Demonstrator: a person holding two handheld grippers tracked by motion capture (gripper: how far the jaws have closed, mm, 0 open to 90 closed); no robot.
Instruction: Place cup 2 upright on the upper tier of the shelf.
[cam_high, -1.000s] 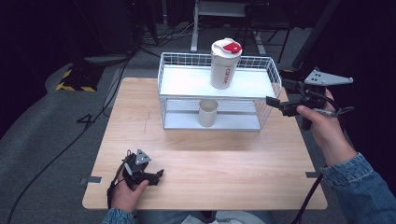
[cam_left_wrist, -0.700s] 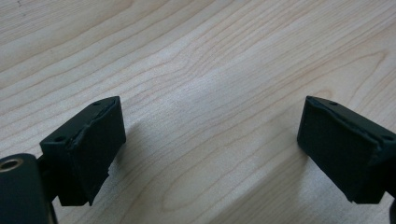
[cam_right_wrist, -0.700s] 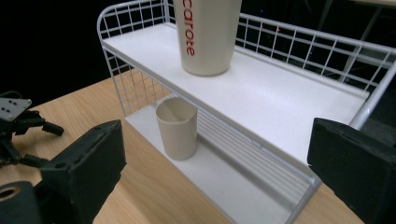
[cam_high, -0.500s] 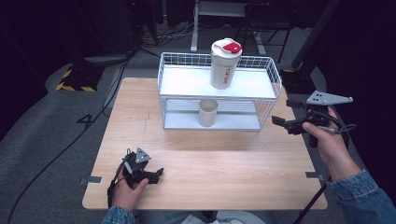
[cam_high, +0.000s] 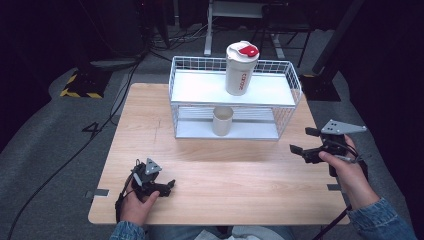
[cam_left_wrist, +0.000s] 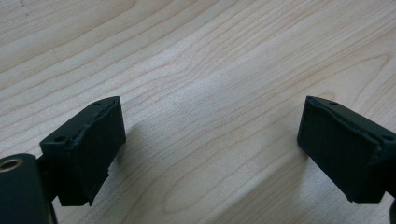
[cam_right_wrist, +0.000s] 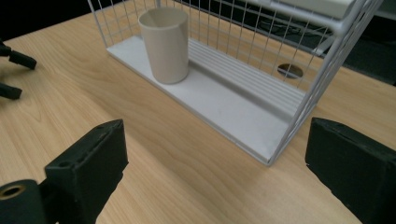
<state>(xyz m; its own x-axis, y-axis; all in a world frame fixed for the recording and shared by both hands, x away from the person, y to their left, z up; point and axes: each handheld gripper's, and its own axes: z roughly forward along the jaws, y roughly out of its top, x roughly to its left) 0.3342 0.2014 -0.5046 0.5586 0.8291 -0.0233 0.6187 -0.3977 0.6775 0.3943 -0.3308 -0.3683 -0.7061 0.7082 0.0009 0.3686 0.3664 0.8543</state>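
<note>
A white wire rack with two shelves stands at the back of the wooden table. On its top shelf is a white shaker bottle with a red lid. A beige cup stands upright on the lower shelf. My right gripper hangs open off the rack's right front corner, low over the table. Its jaws have just been closing a little, with nothing between them. My left gripper rests open on the table at the front left, holding nothing.
The rack's lower white shelf is open toward the front. A wire side wall stands just ahead of my right gripper. Dark floor with cables surrounds the table, and a hazard-striped plate lies at the left.
My right gripper has come down and toward the near side, from beside the rack's top shelf to low by its right front corner. The left gripper has not moved.
</note>
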